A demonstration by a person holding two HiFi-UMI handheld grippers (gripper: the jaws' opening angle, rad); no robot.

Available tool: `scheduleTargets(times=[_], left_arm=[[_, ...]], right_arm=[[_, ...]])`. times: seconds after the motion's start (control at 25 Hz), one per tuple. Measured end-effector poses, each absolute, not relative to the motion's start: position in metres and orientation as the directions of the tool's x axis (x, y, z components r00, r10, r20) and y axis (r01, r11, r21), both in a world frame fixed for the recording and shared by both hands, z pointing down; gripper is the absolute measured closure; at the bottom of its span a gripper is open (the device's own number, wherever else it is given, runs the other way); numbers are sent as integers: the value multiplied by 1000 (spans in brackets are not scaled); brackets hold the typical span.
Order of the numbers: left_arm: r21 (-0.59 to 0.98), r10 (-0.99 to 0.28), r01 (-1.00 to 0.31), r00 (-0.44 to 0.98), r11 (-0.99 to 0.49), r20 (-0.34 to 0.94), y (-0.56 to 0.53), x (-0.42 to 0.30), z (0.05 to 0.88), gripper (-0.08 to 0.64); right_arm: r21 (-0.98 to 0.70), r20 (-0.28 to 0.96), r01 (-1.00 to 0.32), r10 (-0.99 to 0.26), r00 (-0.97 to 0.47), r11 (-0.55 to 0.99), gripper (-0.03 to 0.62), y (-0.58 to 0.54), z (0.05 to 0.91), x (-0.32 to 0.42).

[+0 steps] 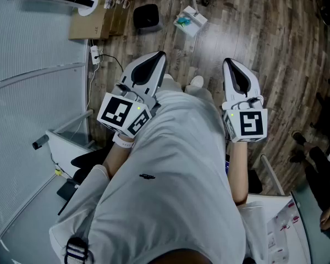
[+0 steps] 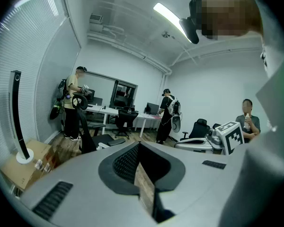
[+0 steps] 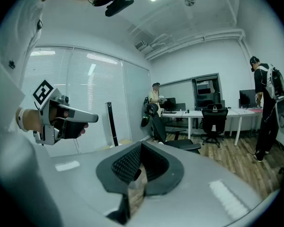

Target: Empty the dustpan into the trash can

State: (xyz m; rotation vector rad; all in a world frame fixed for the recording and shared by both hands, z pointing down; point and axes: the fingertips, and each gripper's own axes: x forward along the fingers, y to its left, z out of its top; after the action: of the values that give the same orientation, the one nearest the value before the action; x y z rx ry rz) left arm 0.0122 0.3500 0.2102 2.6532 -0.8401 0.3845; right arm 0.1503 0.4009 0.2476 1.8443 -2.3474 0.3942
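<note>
I hold both grippers level in front of my body, over a wood floor (image 1: 253, 32). My left gripper (image 1: 158, 56) has its jaws together with nothing between them; its own view shows the closed tips (image 2: 138, 146). My right gripper (image 1: 230, 65) is also shut and empty (image 3: 141, 146). On the floor ahead sits a small black container (image 1: 147, 16), and beside it a white and teal object (image 1: 190, 20); I cannot tell whether either is the trash can or the dustpan. Each gripper shows in the other's view: the right one (image 2: 227, 136) and the left one (image 3: 52, 115).
A cardboard box (image 1: 96, 15) and a tall black pole on a round white base (image 1: 87, 5) stand by the blind-covered glass wall on the left. Desks, office chairs (image 3: 213, 119) and several people (image 2: 166, 115) fill the room beyond. A white table corner with papers (image 1: 280, 224) is at my lower right.
</note>
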Motion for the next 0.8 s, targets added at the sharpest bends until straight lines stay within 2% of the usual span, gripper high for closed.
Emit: scheduleTargets(times=[0.32, 0.52, 0.8], left_arm=[[227, -512, -600, 785, -767, 348, 353, 24, 212, 552], [223, -502, -594, 787, -773, 358, 357, 35, 211, 552], [198, -460, -564, 794, -802, 397, 355, 35, 208, 553]], right_arm=[[-131, 271, -967, -931, -245, 217, 583, 407, 253, 164], [-262, 225, -943, -937, -267, 205, 581, 415, 254, 176], [-287, 208, -943, -950, -232, 167, 581, 427, 256, 180]])
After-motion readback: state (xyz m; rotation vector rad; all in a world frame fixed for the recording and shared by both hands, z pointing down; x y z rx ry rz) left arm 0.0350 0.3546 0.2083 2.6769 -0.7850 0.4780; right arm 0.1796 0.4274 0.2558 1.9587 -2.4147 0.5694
